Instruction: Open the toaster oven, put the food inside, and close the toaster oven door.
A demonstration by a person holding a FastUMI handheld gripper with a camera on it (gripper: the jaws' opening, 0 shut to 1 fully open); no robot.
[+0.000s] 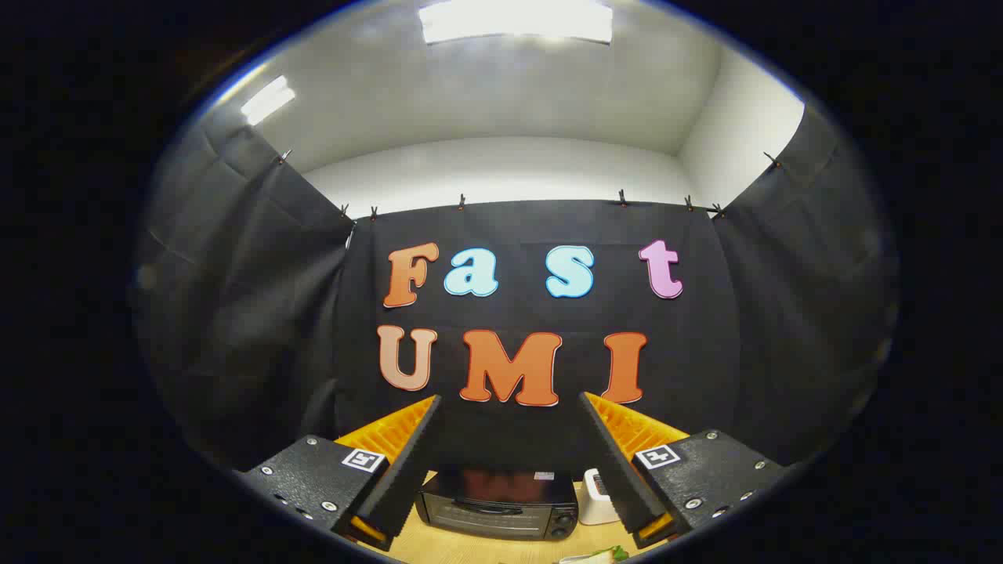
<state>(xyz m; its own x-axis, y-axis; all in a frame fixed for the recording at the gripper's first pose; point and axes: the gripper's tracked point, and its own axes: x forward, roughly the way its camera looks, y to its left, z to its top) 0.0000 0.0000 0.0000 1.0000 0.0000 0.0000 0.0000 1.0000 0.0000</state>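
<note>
Black booth cloth backs the desk, where the released gripper should descend squarely toward the closed toaster oven handle before clenching.

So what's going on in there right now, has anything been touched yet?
Nothing has been touched by the look of it. The gripper is held up in the air with its fingers spread wide and empty. Beyond and below them, the toaster oven sits on the wooden table with its door closed. A small white object stands beside the oven, and a bit of food, white with something green, lies on the table nearer the fingers.
</note>
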